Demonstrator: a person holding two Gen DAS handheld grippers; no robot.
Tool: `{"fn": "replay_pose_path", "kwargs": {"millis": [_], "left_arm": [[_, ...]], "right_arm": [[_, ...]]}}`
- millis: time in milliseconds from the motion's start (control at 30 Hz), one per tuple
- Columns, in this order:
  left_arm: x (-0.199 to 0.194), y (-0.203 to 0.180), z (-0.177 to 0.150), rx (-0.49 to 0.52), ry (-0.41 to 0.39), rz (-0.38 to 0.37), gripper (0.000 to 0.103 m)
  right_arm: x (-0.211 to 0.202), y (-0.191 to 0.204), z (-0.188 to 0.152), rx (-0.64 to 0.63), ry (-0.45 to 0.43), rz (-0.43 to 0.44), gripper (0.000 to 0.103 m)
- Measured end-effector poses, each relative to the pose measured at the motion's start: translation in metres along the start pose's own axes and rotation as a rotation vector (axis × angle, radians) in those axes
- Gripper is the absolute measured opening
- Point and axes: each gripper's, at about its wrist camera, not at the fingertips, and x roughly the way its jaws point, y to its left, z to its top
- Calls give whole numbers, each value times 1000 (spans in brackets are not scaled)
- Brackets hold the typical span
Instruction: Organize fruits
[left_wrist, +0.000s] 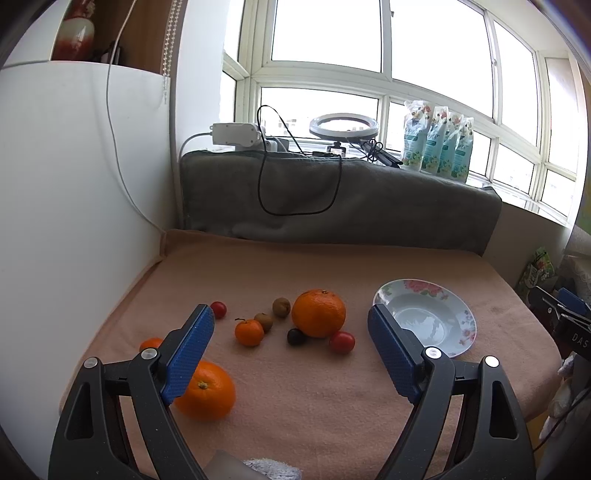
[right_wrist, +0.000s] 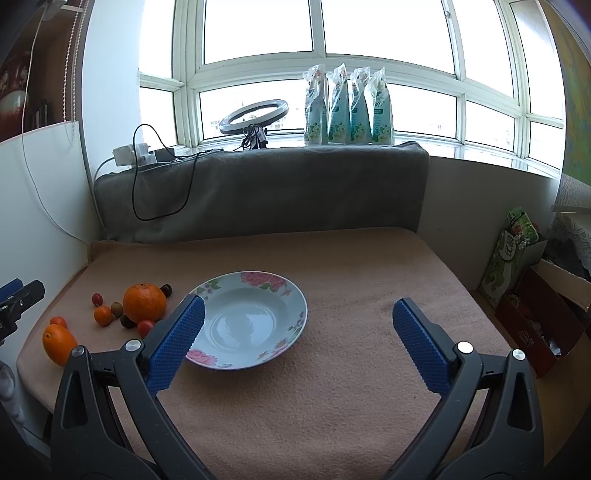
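Several fruits lie on the peach cloth: a big orange (left_wrist: 318, 313), a second orange (left_wrist: 207, 391) by my left finger, a small tangerine (left_wrist: 249, 332), two brown kiwis (left_wrist: 281, 307), a dark plum (left_wrist: 296, 336) and red cherry tomatoes (left_wrist: 342, 342). An empty flowered plate (left_wrist: 424, 317) sits to their right; it also shows in the right wrist view (right_wrist: 247, 319). My left gripper (left_wrist: 291, 314) is open above the fruits. My right gripper (right_wrist: 297, 310) is open and empty, its left finger over the plate's rim. The fruit cluster (right_wrist: 144, 302) lies left of the plate.
A grey folded blanket (left_wrist: 332, 199) with a black cable lines the back edge. A white panel (left_wrist: 74, 184) walls the left side. A ring light (left_wrist: 343, 127) and pouches (left_wrist: 437, 140) stand on the sill. Boxes (right_wrist: 532, 295) sit beyond the right edge.
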Motion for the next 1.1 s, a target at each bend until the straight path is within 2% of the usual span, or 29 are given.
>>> {"fn": "replay_pose_path", "kwargs": {"millis": [833,967,1100], "left_arm": [[8,0,1,-1,14,-8,85],[17,2,-1,-5,41,-21,85],[28,4,-4,-11,73,-30,85]], "right_arm": [[7,3,-3,2,20,5,103],[14,6,-1,-1,40,26,103],[24,8,4,10,66,83,103]]}}
